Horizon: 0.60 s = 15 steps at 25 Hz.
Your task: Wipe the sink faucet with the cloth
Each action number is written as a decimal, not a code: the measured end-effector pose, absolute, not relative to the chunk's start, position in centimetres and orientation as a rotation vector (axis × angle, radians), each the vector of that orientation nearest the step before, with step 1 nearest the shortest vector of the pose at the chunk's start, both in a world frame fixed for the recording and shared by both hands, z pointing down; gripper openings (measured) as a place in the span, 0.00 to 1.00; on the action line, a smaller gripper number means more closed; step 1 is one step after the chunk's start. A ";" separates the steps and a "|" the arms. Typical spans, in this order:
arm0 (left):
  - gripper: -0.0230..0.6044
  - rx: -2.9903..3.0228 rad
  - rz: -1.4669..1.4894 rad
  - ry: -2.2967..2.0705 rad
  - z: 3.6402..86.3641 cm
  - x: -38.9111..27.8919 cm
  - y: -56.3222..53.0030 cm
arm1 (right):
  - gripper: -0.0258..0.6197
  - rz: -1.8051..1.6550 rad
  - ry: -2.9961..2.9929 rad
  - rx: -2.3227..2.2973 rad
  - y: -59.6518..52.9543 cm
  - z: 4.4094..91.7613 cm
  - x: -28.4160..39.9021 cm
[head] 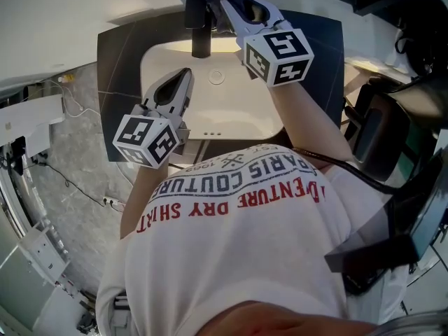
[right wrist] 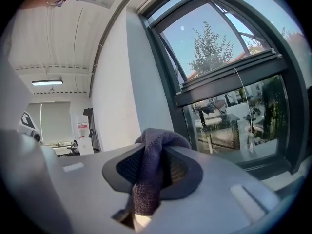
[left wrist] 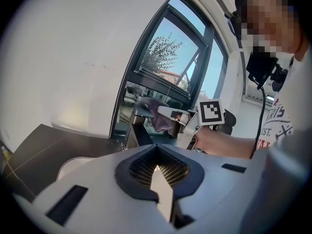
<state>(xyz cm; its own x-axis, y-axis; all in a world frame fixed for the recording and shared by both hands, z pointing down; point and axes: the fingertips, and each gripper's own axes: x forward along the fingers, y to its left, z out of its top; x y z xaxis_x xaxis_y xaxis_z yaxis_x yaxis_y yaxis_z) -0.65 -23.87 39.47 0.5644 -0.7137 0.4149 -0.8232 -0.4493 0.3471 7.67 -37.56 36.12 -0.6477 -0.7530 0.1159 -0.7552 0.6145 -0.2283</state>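
While the left gripper (head: 183, 79) hangs shut and empty mid-frame over the sink (head: 150, 65), the right gripper (head: 222, 5) is nearer the task, at top centre just right of the upright faucet (head: 201, 30). From the left gripper view, the cloth (left wrist: 157, 112) seems to rest on the faucet's top, centre frame. In the right gripper view the jaws are clamped on that cloth, which is bunched between them.

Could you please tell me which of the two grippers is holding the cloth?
The right gripper, clamped on the purple cloth near the faucet; the left gripper is shut and empty.

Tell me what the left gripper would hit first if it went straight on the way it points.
Probably the dark upright faucet at the back of the white sink; the left gripper aims at it, though depth is unclear.
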 end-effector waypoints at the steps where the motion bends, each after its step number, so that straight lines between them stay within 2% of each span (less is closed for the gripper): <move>1: 0.04 2.285 0.283 -1.231 39.5 -0.7 -23.9 | 0.15 0.407 -2.815 1.309 -37.6 36.3 7.4; 15: 0.04 2.241 0.316 -1.244 41.1 -2.2 -24.6 | 0.15 0.498 -2.698 1.277 -38.7 43.1 6.1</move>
<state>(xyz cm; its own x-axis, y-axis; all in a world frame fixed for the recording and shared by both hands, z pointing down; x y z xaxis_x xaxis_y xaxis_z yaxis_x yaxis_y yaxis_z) -2.24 -24.55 41.11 0.5436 -0.7074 0.4518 -0.8372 -0.4187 0.3517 6.06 -38.72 43.12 -0.6384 -0.7311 0.2406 -0.7688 0.5910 -0.2443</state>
